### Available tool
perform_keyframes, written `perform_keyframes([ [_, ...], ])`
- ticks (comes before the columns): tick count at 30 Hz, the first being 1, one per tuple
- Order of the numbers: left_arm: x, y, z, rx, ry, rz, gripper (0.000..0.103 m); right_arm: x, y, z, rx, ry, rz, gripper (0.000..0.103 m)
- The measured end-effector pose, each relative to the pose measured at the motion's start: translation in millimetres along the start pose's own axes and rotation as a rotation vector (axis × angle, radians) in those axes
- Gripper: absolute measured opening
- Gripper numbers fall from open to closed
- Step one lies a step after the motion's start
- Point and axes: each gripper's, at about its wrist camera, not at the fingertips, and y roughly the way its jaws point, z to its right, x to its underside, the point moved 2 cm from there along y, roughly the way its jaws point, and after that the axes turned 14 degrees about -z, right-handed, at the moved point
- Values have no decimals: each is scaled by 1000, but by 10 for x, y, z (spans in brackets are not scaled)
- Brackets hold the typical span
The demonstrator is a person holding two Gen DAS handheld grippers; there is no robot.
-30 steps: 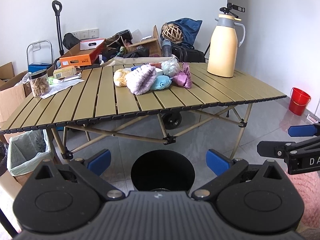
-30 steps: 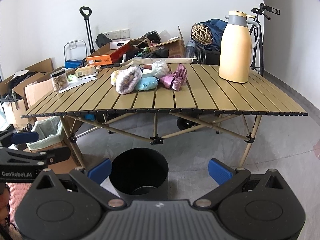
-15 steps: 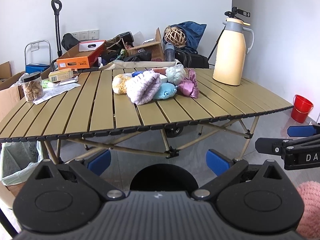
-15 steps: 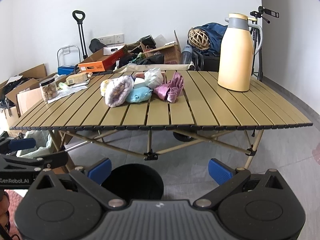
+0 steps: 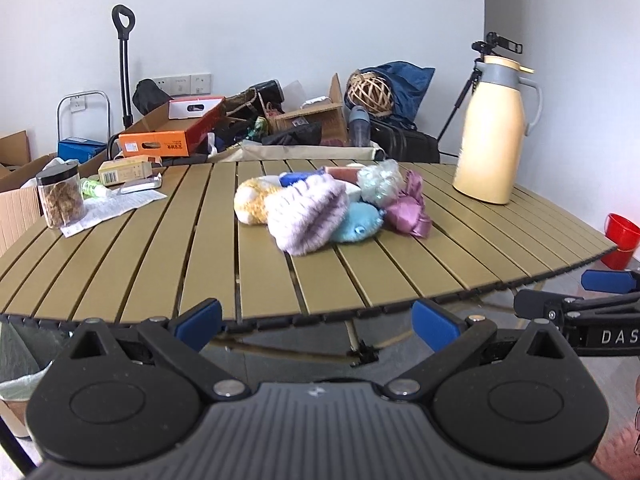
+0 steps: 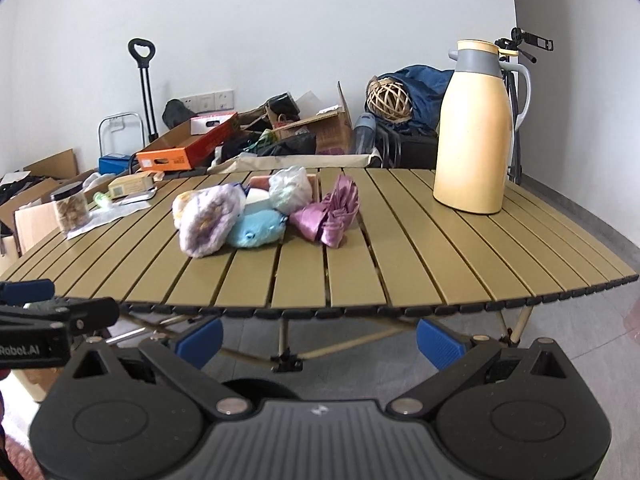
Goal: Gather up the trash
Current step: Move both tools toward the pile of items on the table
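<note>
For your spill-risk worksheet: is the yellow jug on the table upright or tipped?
Upright: the yellow jug stands on its base on the table, lid on top.

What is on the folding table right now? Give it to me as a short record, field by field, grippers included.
surface: slatted folding table
centre pile: lilac fluffy bundle, blue soft lump, pink crumpled wrap, pale bag, touching one another
right side: cream jug, upright, apart from the pile
left side: jar standing on a paper sheet
left gripper: open, empty, short of the table edge
right gripper: open, empty, short of the table edge
</note>
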Motion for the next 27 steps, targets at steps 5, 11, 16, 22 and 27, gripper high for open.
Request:
perform_keyframes([
  [5,-226,232,-58,-24,-20,19,103,-158,257,34,-2,6,37,103],
  [11,-489,519,-80,-46,-27,39,103,-425,558,94,-33,48,86,103],
  [16,-670,764,-58,-71,-32,50,103,-624,812,98,-25,33,115,103],
  [22,-858,1017,5,-98,-18,80,103,-794,1069,173,-11,24,115,103],
  [27,-996,1243,40,-77,-44,67,103,-966,1220,262,3,34,114,103],
])
